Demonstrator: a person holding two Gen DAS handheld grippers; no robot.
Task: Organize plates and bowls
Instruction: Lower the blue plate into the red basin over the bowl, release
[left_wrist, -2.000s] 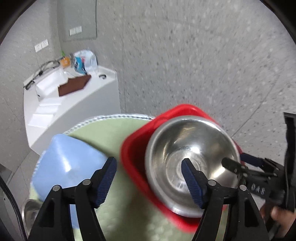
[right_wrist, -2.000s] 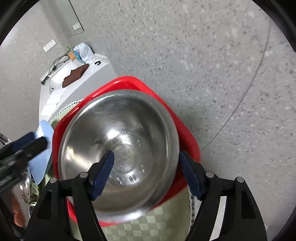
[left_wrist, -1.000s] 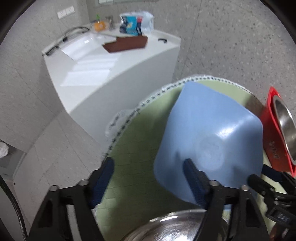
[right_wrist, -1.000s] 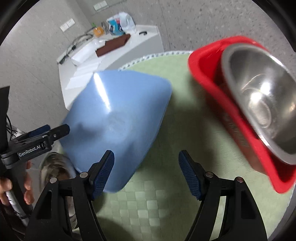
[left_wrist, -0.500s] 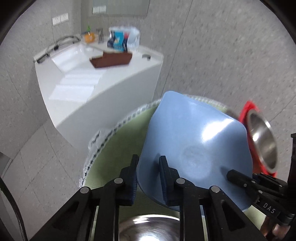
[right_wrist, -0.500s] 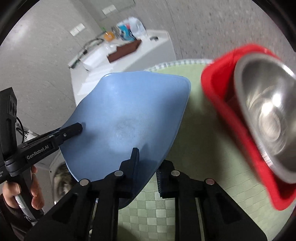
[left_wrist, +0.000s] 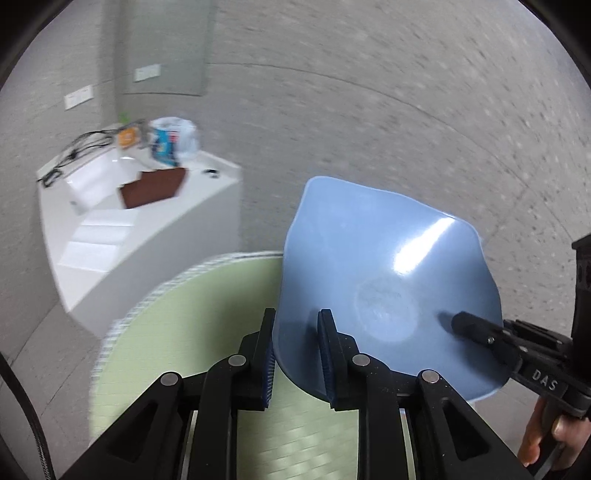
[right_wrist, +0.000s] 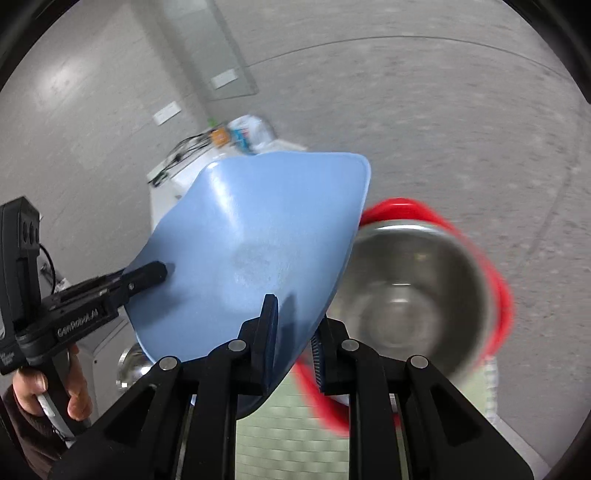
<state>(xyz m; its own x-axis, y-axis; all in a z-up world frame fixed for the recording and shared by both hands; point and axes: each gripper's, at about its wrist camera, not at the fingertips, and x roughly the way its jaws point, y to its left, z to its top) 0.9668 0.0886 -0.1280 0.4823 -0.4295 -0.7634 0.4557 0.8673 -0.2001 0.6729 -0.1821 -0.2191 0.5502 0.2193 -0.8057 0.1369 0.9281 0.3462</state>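
Observation:
A blue square plate (left_wrist: 384, 280) is held up in the air over the round green-clothed table (left_wrist: 177, 332). My left gripper (left_wrist: 295, 354) is shut on its near-left rim. My right gripper (right_wrist: 293, 343) is shut on the plate's (right_wrist: 258, 251) opposite rim; its finger also shows in the left wrist view (left_wrist: 476, 328). To the right, in the right wrist view, a steel bowl (right_wrist: 410, 299) sits inside a red square bowl (right_wrist: 495, 269). A second steel bowl (right_wrist: 131, 365) peeks out below the plate at left.
A white counter (left_wrist: 147, 236) with a brown cloth (left_wrist: 153, 190), bottles and cables stands behind the table at left. Grey speckled floor surrounds the table. The person's hand (right_wrist: 55, 391) holds the left gripper's handle.
Both grippers closed on opposite rims of the blue plate and lifted it off the table. The plate has moved right, toward the red bowl with the steel bowl in it.

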